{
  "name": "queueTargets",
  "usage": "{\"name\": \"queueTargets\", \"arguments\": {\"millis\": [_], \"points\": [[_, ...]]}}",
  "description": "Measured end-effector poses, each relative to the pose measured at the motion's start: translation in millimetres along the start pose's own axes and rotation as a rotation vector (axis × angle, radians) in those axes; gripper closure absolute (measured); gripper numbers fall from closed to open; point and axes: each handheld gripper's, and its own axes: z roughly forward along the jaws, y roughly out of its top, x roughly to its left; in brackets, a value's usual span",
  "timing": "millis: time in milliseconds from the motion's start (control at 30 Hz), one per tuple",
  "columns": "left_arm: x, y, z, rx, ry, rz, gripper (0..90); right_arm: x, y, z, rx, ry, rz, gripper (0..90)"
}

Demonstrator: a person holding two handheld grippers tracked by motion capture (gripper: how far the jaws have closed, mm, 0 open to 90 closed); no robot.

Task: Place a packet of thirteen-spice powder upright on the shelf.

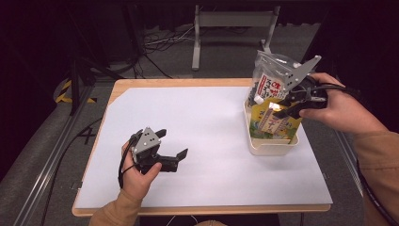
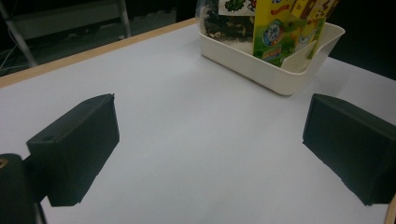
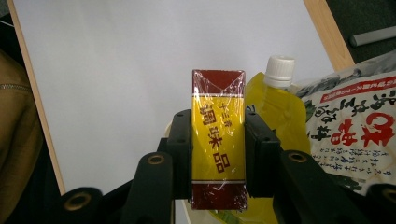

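My right gripper (image 3: 218,154) held the box (image 3: 218,140) by its long sides, at the right of the high view above the tub (image 1: 273,147). It looked light, stiff, slippery in its film. My left gripper (image 1: 170,147) stood wide, empty.

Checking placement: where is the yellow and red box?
Clamped in the right gripper, the yellow and red box hangs above the cream tub, beside the white-capped pouch.

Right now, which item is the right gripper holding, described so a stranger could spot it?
Find the white tub at the table's right edge. Above it, the right gripper clamps a small box. Unlike the capped yellow pouch and printed bag beside it, it is yellow with dark red ends.
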Motion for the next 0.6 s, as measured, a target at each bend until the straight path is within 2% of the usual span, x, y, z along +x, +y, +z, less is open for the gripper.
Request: {"name": "queueTargets", "arguments": {"millis": [300,500,600], "points": [[1.9,-0.9,0.1,0.005,-0.002,-0.003,4.2,1.4,-2.8,14.2,0.042,0.019,-0.024,68.4],[3.2,-3.3,-1.2,0.011,0.0,-0.007,4.0,0.3,-6.0,21.2,0.05,0.034,-0.033,68.4],[3.3,-5.0,-2.8,0.013,0.006,-0.012,4.0,0.0,-7.8,27.6,0.073,0.04,-0.05,68.3]]}}
